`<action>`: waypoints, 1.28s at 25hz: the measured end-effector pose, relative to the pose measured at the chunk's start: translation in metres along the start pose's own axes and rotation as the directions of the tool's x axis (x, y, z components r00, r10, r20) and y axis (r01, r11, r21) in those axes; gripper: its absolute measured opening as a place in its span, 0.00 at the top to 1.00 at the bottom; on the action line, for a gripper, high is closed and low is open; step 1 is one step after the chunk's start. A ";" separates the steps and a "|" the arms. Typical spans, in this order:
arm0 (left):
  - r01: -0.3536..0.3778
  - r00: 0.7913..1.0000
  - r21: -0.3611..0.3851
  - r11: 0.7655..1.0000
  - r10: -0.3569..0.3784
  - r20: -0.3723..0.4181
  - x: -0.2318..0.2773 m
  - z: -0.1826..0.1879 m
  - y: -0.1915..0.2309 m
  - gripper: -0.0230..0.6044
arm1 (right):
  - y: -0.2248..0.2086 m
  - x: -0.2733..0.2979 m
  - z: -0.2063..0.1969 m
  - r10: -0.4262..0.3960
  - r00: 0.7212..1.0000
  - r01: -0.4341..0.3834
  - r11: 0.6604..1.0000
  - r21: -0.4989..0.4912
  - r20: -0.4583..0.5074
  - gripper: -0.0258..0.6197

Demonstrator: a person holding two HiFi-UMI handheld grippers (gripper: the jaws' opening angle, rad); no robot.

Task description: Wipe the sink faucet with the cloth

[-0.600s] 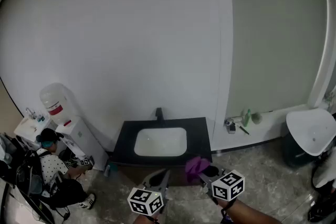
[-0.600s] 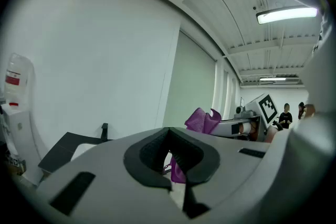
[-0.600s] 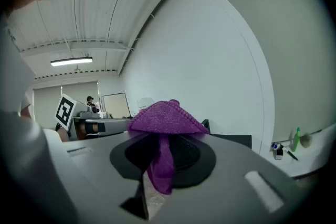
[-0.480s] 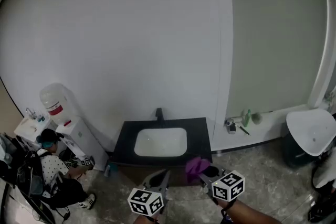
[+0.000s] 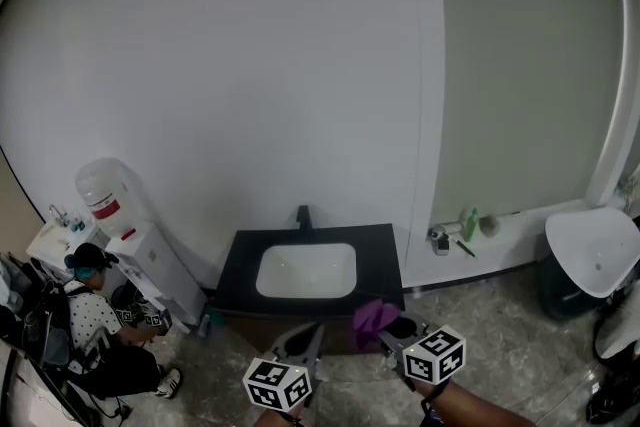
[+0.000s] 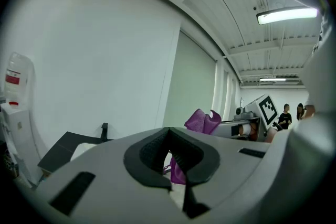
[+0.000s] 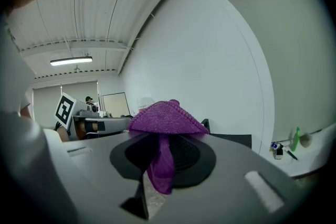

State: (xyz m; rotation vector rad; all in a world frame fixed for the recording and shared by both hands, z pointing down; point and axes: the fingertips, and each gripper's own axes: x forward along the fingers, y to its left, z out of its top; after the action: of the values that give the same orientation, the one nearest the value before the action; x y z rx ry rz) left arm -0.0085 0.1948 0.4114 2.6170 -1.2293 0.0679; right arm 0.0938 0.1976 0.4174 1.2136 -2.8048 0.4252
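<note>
Held cloth [image 7: 166,116] pinched in the right gripper's [image 7: 159,159] jaws, bunched above their tips. Had the left gripper's [image 6: 169,153] jaws pressed together on nothing. Spotted faucet [image 5: 302,216] well ahead of both jaws, untouched.

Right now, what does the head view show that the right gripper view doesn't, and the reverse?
Only the head view shows the white basin and the white fixture at far right. Only the right gripper view shows, close up, the right tongs shut on the purple cloth, and a lit ceiling lamp. Both show that cloth, the black faucet, the black counter and the green bottle by the wall.
</note>
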 end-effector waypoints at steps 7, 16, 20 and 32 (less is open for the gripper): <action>0.007 1.000 -0.002 1.000 -0.007 -0.007 -0.004 -0.006 0.002 0.96 | 0.003 0.001 -0.004 -0.009 1.000 0.009 1.000 -0.003 0.005 0.86; 0.051 0.999 0.000 0.999 -0.051 -0.019 -0.007 -0.002 0.038 0.96 | 0.020 0.036 -0.003 -0.037 0.999 0.037 0.999 0.010 0.022 0.86; 0.080 0.996 0.007 0.997 -0.080 -0.030 -0.013 -0.003 0.064 0.96 | 0.030 0.060 -0.006 -0.069 0.997 0.069 0.997 0.020 0.032 0.86; 0.107 0.993 -0.004 0.994 -0.107 -0.057 0.008 0.001 0.139 0.96 | 0.025 0.139 -0.009 -0.093 0.996 0.092 0.995 0.045 0.018 0.86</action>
State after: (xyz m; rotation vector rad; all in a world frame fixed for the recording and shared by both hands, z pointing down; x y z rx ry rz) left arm -0.1095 0.1036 0.4400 2.6557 -1.0679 0.1208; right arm -0.0203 0.1181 0.4429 1.3574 -2.7563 0.4730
